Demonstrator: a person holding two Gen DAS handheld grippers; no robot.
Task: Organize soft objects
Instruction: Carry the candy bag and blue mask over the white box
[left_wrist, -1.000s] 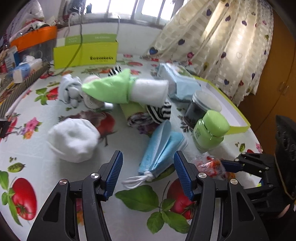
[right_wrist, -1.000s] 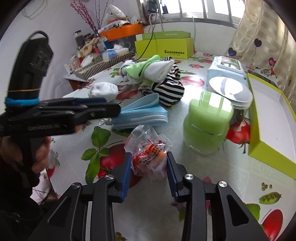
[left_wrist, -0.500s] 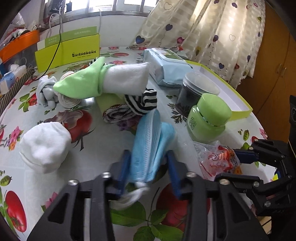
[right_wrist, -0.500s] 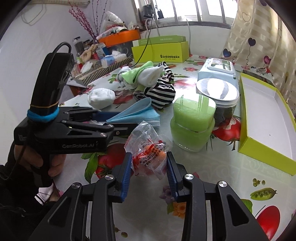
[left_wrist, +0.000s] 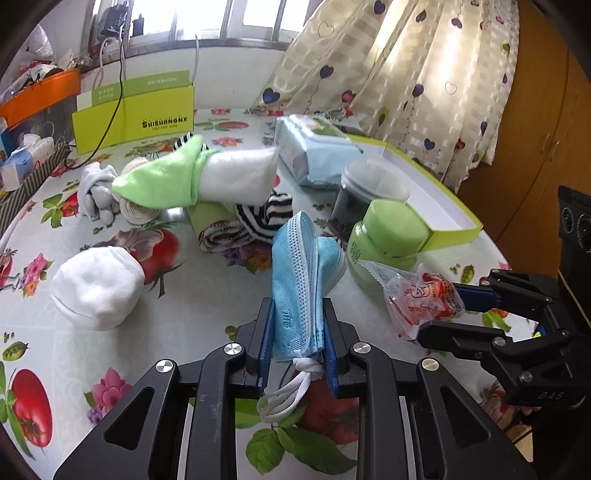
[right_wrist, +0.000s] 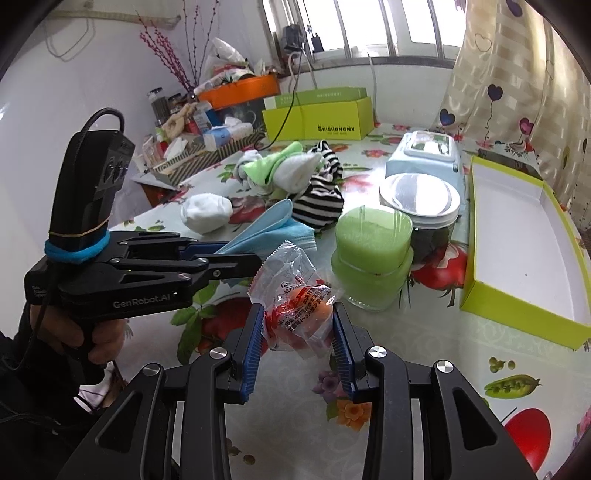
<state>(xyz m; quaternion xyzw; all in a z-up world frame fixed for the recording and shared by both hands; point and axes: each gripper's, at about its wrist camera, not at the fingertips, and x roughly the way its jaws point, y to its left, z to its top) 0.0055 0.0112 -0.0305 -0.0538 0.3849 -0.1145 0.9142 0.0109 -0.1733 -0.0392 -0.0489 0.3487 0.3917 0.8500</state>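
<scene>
Left tool (left_wrist: 298, 345) has just been closing, and now it pinches the blue masks (left_wrist: 301, 280), which a second ago lay loose between wide-spread jaws on the worktop (left_wrist: 207, 306). The masks stand on edge, long axis running away from the tool toward the green jar (left_wrist: 388, 236), tied ear loops hanging at the near end. Right tool (right_wrist: 297, 345) pinches the snack packet (right_wrist: 295, 299) as before, just right of the masks, near the jar.
</scene>
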